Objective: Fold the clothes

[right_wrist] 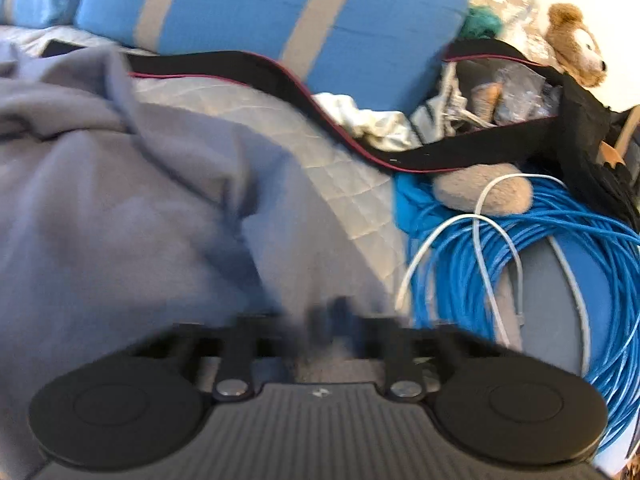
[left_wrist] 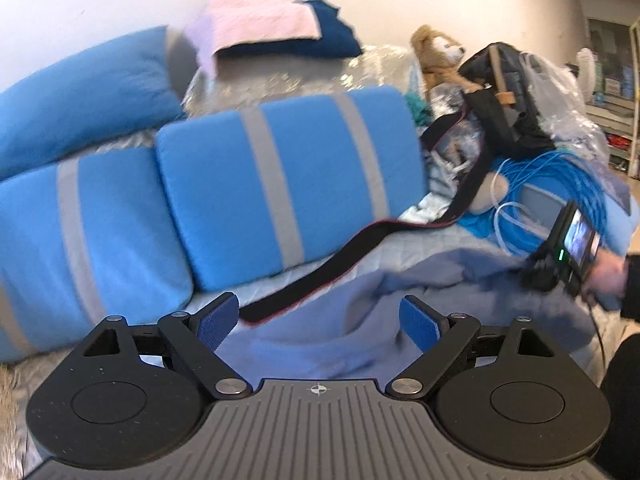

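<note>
On the quilted bed, the grey-blue garment lies just ahead of the wide-apart left gripper, its right edge at the nearly closed right gripper; whether that grips cloth I cannot tell.

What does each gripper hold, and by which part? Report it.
Left gripper: nothing, fingers apart above the blue-grey garment. Right gripper: fingers drawn close at the garment's edge; blur hides whether they pinch it.

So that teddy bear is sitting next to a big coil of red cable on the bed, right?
Not quite: the coil of cable is blue, not red, as the right wrist view shows clearly. The teddy bear does sit nearby, further back on the bed.
</note>
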The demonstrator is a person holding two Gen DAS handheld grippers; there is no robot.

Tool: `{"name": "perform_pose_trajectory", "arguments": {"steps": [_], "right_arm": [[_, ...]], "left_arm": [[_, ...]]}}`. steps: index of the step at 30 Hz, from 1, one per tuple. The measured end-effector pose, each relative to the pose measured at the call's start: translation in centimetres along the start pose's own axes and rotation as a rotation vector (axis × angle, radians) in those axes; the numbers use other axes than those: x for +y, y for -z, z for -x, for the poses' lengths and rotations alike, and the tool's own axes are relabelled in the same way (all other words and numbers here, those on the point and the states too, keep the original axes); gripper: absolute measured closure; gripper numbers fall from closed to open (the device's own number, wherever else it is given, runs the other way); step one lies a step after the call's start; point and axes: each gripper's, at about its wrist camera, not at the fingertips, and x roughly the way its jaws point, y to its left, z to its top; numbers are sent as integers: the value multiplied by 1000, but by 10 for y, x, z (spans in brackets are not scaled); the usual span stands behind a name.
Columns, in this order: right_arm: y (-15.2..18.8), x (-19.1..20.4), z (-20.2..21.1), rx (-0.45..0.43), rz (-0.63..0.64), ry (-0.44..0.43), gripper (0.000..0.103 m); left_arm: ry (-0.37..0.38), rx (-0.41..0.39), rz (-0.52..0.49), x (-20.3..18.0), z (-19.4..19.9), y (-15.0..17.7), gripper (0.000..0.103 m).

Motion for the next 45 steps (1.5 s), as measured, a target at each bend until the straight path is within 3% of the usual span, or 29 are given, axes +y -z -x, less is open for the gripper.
{"name": "perform_pose_trajectory", "arguments": {"steps": [1, 3, 8, 14, 16, 17, 18, 20, 22, 24, 25, 32, 38, 41, 45], "right_arm": [[-3, -7, -3, -6, -15, 14, 96], [-9, -21, -11, -15, -45, 38, 98], [-30, -60, -39, -10, -123, 74, 98], [-55, -94, -84, 46, -227, 28, 98], [-58, -102, -99, 75, -302, -13, 89], [-58, -105, -105, 88, -337, -26, 70], [-57, -109, -111, 100, -371, -39, 61], [-57, -115, -123, 126, -441, -66, 54], [-56, -121, -123, 126, -501, -74, 35], [-54, -128, -115, 91, -551, -87, 4], [-53, -132, -110, 75, -570, -96, 0], [-45, -156, -65, 38, -632, -223, 0], [-26, -157, -1, -91, -512, -409, 0], [-1, -150, 26, -86, -429, -419, 0], [47, -138, 48, -22, -434, -463, 0]], "left_arm": [[-6, 9, 12, 5, -1, 6, 15], [-18, 31, 43, 16, -5, 17, 15], [-24, 72, 131, 39, -16, 39, 15], [-33, 87, 184, 58, -19, 56, 15], [-12, 82, 203, 63, -19, 60, 15], [-7, 82, 212, 64, -19, 62, 15], [-5, 84, 222, 65, -19, 63, 15], [-3, 91, 231, 66, -20, 66, 15], [-3, 97, 228, 65, -21, 68, 15], [-4, 102, 224, 64, -22, 69, 15], [-4, 104, 224, 64, -22, 70, 15], [4, 108, 250, 60, -21, 77, 15], [7, 98, 243, 53, -11, 76, 15], [10, 86, 241, 51, -1, 76, 15], [8, 84, 242, 49, 9, 80, 15]]}}
